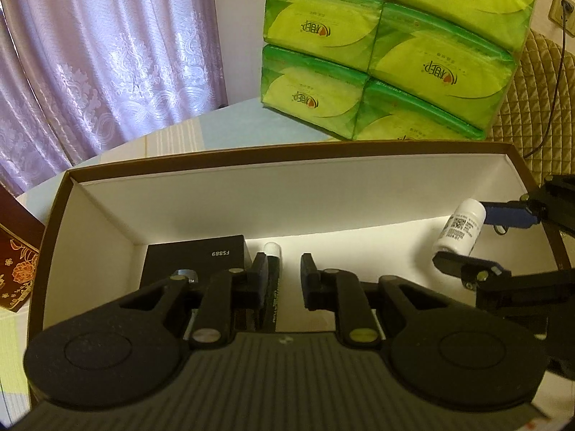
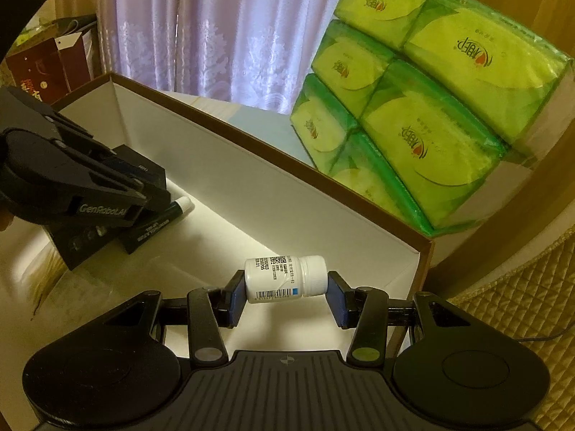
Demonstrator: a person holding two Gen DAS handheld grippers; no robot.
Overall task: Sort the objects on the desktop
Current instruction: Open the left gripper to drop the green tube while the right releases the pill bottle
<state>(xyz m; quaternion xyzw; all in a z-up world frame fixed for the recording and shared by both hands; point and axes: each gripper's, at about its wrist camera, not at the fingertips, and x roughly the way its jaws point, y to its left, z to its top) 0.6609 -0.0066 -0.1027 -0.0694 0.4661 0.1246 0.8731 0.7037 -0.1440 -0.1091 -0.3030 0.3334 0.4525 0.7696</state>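
Observation:
A large open box point(image 1: 287, 151) with a brown rim and white inside fills both views. Inside at its left end lie a black carton point(image 1: 194, 258) marked FS889 and a black pen point(image 1: 272, 287) with a white cap. My left gripper point(image 1: 284, 276) hangs open over them, the pen just inside its left finger and the right finger well apart from it. My right gripper point(image 2: 285, 292) is shut on a white pill bottle point(image 2: 285, 280), held end to end above the box's right end. The bottle point(image 1: 458, 230) and right gripper point(image 1: 465, 237) show at the right in the left wrist view.
A tall stack of green tissue packs point(image 1: 388, 54) stands just behind the box. A lilac curtain point(image 1: 107, 54) hangs at the back left, and a dark red gift bag point(image 1: 14, 262) sits left of the box. A quilted beige cover point(image 2: 521, 305) lies to the right.

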